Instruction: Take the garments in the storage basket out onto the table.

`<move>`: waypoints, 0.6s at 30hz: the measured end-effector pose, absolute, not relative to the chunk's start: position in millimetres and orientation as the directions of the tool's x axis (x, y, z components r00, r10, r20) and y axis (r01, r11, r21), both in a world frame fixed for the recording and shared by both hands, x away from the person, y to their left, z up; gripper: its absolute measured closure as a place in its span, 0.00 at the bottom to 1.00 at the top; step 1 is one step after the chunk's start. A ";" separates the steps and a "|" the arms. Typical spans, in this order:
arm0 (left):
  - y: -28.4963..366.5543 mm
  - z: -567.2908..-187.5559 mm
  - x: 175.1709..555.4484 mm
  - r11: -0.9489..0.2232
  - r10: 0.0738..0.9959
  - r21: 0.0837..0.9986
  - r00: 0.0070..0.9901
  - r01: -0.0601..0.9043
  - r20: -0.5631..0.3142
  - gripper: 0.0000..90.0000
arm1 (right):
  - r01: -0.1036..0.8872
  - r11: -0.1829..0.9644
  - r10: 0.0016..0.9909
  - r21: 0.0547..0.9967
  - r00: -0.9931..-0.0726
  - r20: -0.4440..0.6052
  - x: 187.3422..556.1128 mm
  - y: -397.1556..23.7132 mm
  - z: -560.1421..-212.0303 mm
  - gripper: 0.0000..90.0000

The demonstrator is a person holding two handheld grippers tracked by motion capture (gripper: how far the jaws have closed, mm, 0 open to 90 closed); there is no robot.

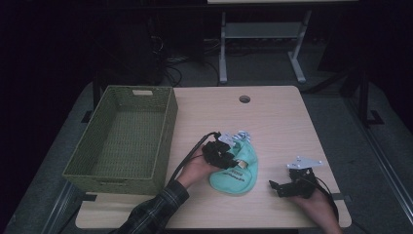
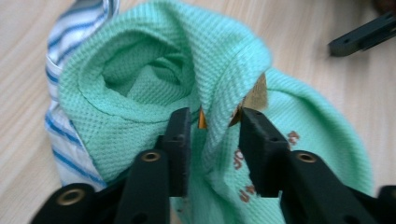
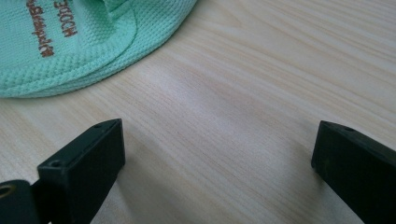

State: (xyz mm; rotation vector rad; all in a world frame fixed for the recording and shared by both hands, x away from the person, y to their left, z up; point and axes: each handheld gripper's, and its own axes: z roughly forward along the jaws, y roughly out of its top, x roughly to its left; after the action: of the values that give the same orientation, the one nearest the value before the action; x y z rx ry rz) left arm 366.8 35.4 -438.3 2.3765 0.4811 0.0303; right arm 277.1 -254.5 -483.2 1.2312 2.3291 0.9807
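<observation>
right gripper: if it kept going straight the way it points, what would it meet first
Probably the mint-green cloth. In the high view the right gripper points left across the bare wooden table, jaws wide open with nothing between them, and the cloth lies ahead, slightly to one side; depth is unclear, so it might only skim the edge.

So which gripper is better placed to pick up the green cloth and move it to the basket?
Left. The left gripper already straddles a raised fold of the green cloth and sits nearer the basket. The right gripper is open over bare table, beside the cloth's edge.
</observation>
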 end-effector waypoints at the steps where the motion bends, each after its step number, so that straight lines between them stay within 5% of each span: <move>1: 36.2 -436.6 365.5 -0.673 0.356 0.656 0.927 0.341 -0.117 0.67 | 0.593 0.390 0.819 0.705 -0.573 0.029 277.1 -254.5 -483.2 0.02; 7: 49.2 -421.5 353.1 -0.658 0.352 0.674 0.929 0.335 -0.118 0.65 | 0.593 0.390 0.819 0.705 -0.572 0.029 277.1 -254.5 -483.2 0.02; 18: 73.7 -419.7 324.9 -0.651 0.336 0.676 0.930 0.345 -0.150 0.99 | 0.592 0.390 0.819 0.705 -0.573 0.028 277.2 -254.6 -483.2 0.02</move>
State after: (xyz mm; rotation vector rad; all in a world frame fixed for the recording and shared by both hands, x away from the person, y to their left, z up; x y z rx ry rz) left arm 324.9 73.7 -419.7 2.3279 0.4798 -0.0150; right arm 277.2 -254.6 -483.2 1.2301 2.3292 0.9812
